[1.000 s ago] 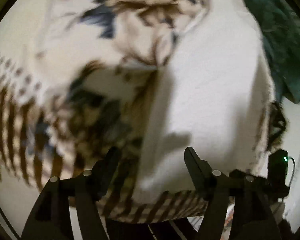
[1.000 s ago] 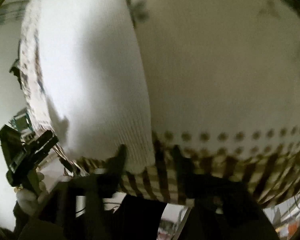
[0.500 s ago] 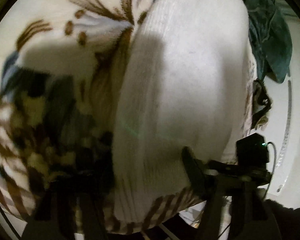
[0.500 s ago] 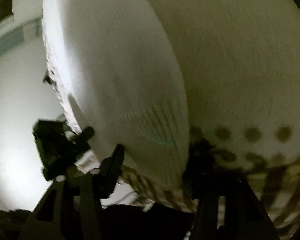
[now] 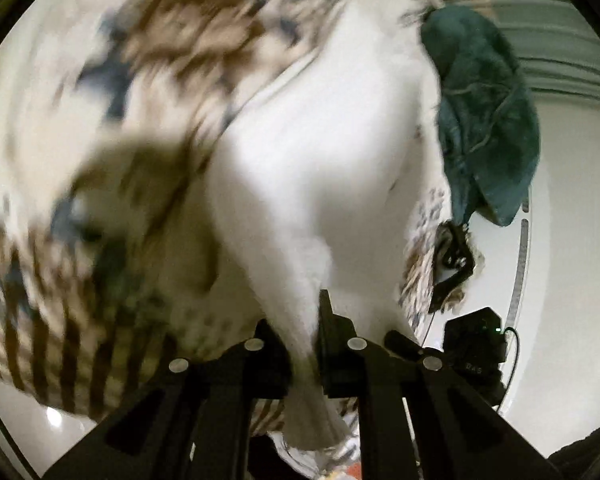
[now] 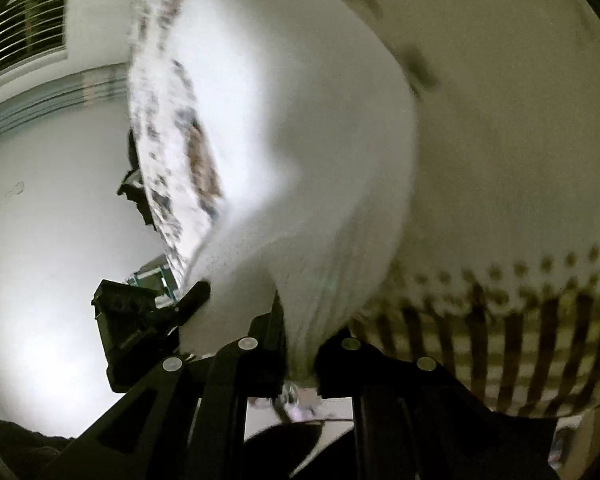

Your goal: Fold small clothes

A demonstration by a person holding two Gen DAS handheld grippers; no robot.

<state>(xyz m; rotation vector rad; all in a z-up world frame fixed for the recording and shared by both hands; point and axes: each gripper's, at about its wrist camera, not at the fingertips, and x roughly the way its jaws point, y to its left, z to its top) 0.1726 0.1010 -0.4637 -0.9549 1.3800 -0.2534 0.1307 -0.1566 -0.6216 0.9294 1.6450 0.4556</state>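
Both grippers, left gripper [image 5: 314, 344] and right gripper [image 6: 300, 354], had just clamped the white knitted garment [image 5: 320, 152], previously unpinched, lifting its edge above the patterned blanket [image 5: 60, 300] for folding.

Home-like room: white table [image 5: 572, 240], window blinds [image 6: 24, 20], green cloth [image 5: 488, 120] lying about.

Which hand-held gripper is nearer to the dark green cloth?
Left. The dark green cloth lies beyond and to the right of the left hand-held gripper, which pinches the white garment. The right hand-held gripper pinches the same garment; its view lacks the cloth.
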